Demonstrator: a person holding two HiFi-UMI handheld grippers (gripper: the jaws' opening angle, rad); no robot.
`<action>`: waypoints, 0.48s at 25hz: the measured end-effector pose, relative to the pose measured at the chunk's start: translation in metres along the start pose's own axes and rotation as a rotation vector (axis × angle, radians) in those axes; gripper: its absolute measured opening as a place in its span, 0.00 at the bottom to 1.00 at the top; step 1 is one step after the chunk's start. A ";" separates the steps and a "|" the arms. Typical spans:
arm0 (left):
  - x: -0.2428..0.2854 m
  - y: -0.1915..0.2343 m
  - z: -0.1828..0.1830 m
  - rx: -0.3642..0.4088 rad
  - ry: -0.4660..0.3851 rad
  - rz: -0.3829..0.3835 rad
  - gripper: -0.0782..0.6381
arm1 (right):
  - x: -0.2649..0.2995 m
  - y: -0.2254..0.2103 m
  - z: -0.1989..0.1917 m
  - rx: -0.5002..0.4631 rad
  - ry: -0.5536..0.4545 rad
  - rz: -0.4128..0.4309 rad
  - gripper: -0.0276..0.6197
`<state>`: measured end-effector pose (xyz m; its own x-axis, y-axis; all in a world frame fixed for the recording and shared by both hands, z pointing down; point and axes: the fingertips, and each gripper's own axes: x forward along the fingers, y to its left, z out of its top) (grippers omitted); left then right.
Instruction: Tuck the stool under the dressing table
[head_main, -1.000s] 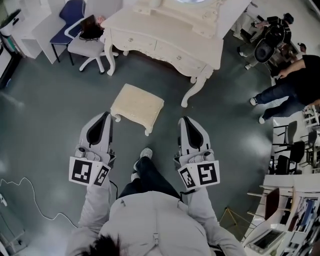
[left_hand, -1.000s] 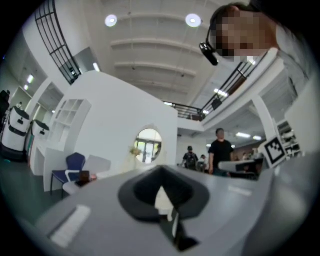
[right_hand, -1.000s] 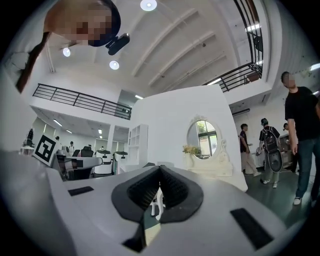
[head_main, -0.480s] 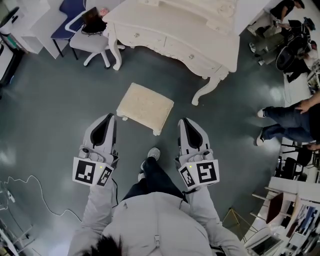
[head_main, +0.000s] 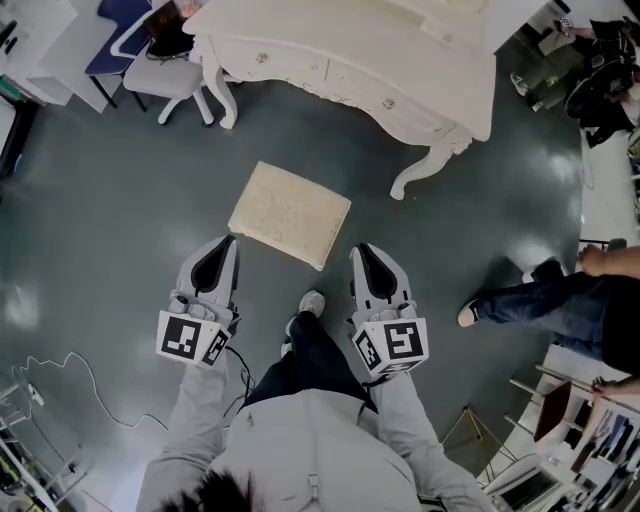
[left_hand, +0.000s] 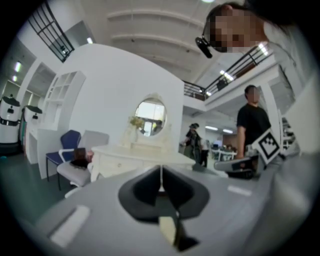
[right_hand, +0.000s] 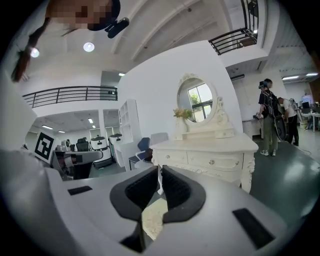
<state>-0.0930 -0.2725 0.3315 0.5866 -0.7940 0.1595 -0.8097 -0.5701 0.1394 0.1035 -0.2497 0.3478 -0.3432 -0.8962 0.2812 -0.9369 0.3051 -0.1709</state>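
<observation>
The cream cushioned stool (head_main: 290, 213) stands on the grey floor, a short way in front of the white dressing table (head_main: 350, 50) and clear of it. My left gripper (head_main: 228, 242) hovers by the stool's near left corner, jaws shut and empty. My right gripper (head_main: 360, 250) is just off the near right corner; its jaws have just been opening to a thin slit with nothing between them. In the left gripper view the shut left gripper (left_hand: 160, 172) points at the dressing table (left_hand: 130, 160). The right gripper (right_hand: 160, 172) faces the table's drawers (right_hand: 210, 155), with the stool (right_hand: 152, 222) below.
A grey office chair (head_main: 165, 75) and a blue chair (head_main: 115, 40) stand left of the table. A person's legs (head_main: 540, 300) cross the floor at the right. My own shoe (head_main: 310, 303) is behind the stool. A cable (head_main: 60, 390) lies at the lower left, shelving (head_main: 560, 440) at the lower right.
Both grippers have come closer to the stool's near corners. The person on the right has walked nearer along the right side.
</observation>
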 end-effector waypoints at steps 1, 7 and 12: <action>0.007 0.001 -0.008 -0.001 0.018 -0.006 0.12 | 0.005 -0.006 -0.008 0.008 0.015 -0.006 0.09; 0.033 0.007 -0.055 -0.014 0.105 -0.022 0.13 | 0.023 -0.026 -0.059 0.074 0.119 -0.025 0.14; 0.051 0.015 -0.096 -0.040 0.160 -0.033 0.19 | 0.034 -0.033 -0.104 0.123 0.190 -0.036 0.18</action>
<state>-0.0734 -0.3014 0.4350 0.6109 -0.7297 0.3071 -0.7905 -0.5837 0.1856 0.1155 -0.2572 0.4611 -0.3267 -0.8254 0.4605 -0.9376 0.2218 -0.2677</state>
